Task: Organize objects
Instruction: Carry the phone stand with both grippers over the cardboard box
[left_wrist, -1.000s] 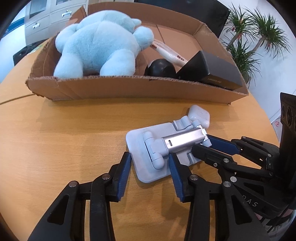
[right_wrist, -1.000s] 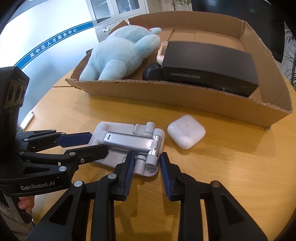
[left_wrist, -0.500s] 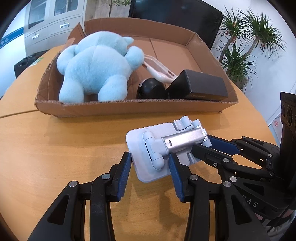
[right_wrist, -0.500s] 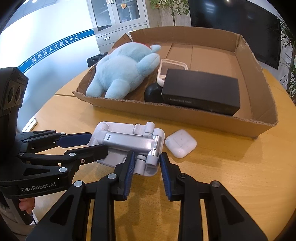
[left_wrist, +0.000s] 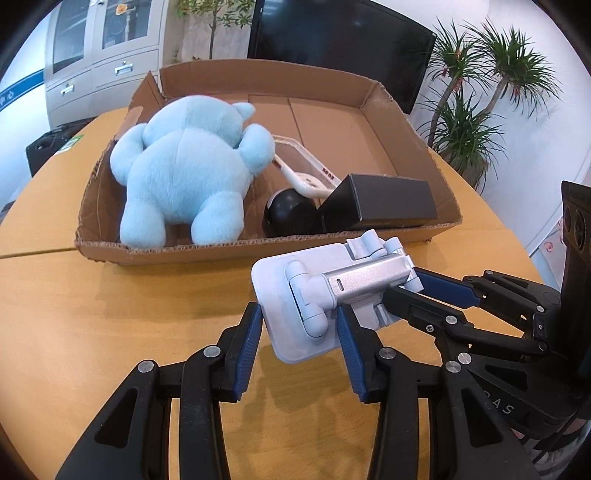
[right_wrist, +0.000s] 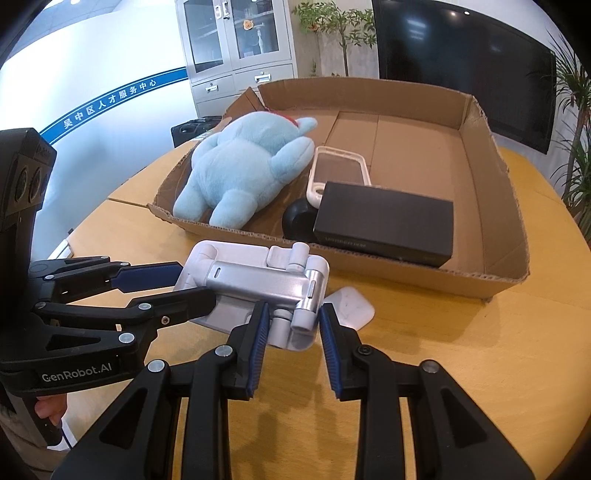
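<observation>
Together, both my claws grip the folded phone stand
My left claw (left_wrist: 299, 325) and right claw (right_wrist: 290, 325) pinch the stand (left_wrist: 332, 295) at opposite ends, clear above the surface (left_wrist: 110, 314); white earbud case (right_wrist: 351, 306) beneath, cardboard box (right_wrist: 406, 280) with blue plush (left_wrist: 192, 173) beyond

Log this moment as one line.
grey folding phone stand | gripped by left gripper and right gripper | off wooden table | near open cardboard box
</observation>
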